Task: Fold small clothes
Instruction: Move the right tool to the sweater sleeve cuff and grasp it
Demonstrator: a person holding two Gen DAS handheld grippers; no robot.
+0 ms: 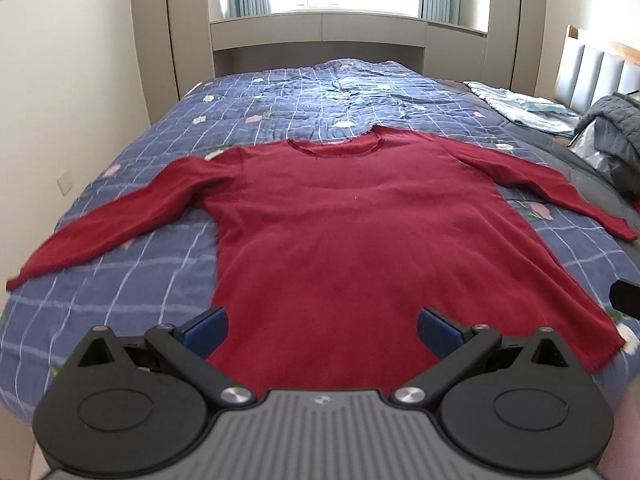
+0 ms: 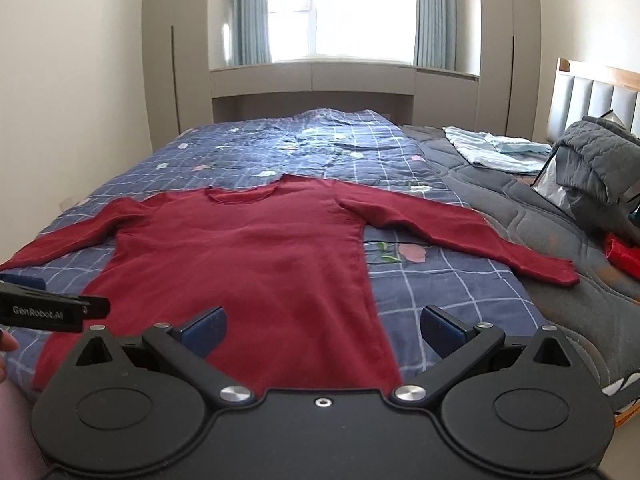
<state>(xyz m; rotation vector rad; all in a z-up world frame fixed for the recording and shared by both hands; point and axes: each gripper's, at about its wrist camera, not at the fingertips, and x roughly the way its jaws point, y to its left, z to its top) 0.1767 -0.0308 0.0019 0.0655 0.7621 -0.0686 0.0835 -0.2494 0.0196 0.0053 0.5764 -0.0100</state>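
Left wrist view: soft red knit sweater (image 1: pixel 340 232) flat on quilted checked bedspread (image 1: pixel 132 280), both hand-held grippers wide.

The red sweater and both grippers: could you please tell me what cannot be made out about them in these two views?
- Sweater hem: hidden behind the left gripper body in the left wrist view, and behind the right gripper body in the right wrist view.
- Left cuff: cut off by the right wrist view's edge.
- Left gripper in the right wrist view: mostly out of frame.
- Red item at the right: cropped, unidentifiable.
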